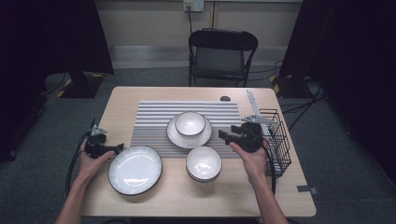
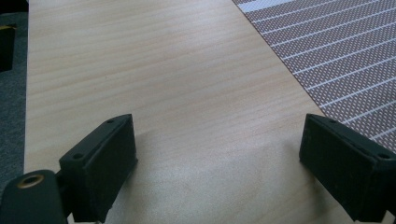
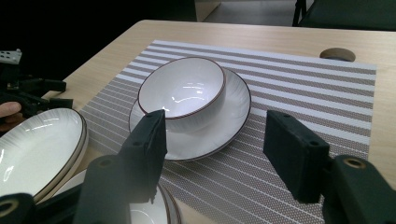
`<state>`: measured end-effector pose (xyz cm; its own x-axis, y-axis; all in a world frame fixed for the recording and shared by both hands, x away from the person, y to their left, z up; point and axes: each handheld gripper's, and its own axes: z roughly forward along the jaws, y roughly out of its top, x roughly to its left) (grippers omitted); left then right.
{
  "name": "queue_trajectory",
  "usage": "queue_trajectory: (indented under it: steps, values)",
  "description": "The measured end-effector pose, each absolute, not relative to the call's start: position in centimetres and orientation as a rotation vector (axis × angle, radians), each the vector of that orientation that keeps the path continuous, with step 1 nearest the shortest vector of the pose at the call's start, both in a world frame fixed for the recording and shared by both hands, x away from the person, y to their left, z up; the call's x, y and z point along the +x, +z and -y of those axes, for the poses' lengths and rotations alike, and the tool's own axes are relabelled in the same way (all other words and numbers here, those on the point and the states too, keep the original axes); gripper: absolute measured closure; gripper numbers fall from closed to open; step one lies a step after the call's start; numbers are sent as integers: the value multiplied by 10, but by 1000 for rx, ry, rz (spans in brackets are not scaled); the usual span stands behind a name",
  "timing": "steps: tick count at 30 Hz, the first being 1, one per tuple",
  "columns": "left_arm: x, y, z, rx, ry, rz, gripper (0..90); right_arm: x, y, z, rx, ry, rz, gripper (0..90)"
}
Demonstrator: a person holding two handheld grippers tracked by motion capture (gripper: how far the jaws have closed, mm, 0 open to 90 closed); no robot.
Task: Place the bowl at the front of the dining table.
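One bowl [image 1: 190,123] sits in plate [image 1: 175,134] on striped mat [image 1: 154,116]; left tongs [image 2: 217,163], right tongs [image 3: 212,149] both wide, empty.

Table [image 1: 140,100] evenly lit from above, surroundings dark; glare on bowl [image 3: 184,91]; near jaws softly blurred.

On my bench: two bowls [image 1: 189,122] [image 1: 203,163], two plates [image 1: 135,169] [image 1: 177,135], one striped mat [image 1: 154,122], one wire basket [image 1: 279,140].
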<state>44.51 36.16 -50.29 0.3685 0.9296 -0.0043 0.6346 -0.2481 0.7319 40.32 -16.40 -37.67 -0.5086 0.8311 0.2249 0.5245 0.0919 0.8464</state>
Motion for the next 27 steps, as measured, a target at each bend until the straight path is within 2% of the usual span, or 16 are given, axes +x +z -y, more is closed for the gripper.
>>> queue_trajectory:
  steps: [9, 27]
  values:
    - [445, -503, -362, 1981, 581, -1348, 104, 386, -364, 185, 1371, 1387, -2005, 368]
    - [445, -503, -361, 1979, 586, -1352, 105, 373, -366, 220, 1445, 1351, -1963, 330]
